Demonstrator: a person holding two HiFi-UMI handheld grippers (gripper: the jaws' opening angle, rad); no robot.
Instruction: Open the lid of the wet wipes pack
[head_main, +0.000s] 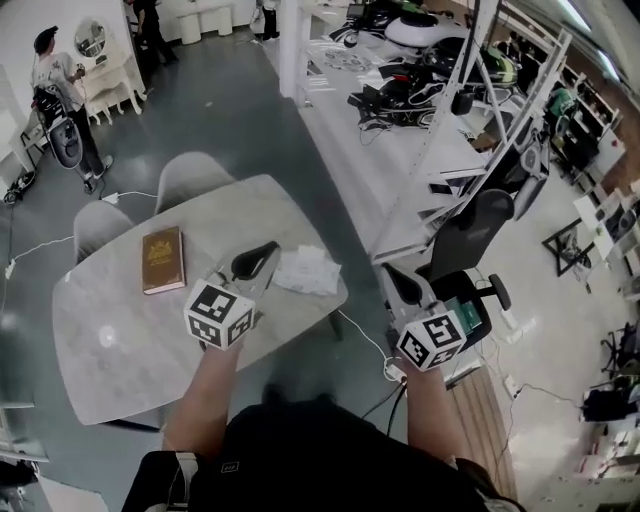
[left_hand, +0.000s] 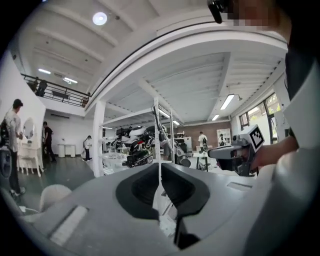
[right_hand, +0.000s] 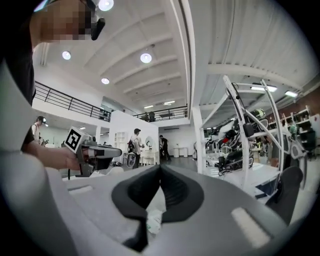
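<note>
The wet wipes pack (head_main: 307, 270) is a white crumpled packet lying on the marble table (head_main: 110, 340) near its right edge. My left gripper (head_main: 268, 252) is held above the table just left of the pack, with its jaws shut and empty. My right gripper (head_main: 395, 280) hovers to the right of the table's edge, over the floor, also shut on nothing. In the left gripper view the left gripper (left_hand: 159, 165) points level into the room with its tips meeting. The right gripper (right_hand: 160, 167) looks the same in the right gripper view. Neither touches the pack.
A brown book (head_main: 163, 259) lies on the table left of the pack. Two grey chairs (head_main: 190, 175) stand at the far side. A black office chair (head_main: 470, 235) and a white frame (head_main: 450, 130) stand to the right. A person (head_main: 60, 90) stands at far left.
</note>
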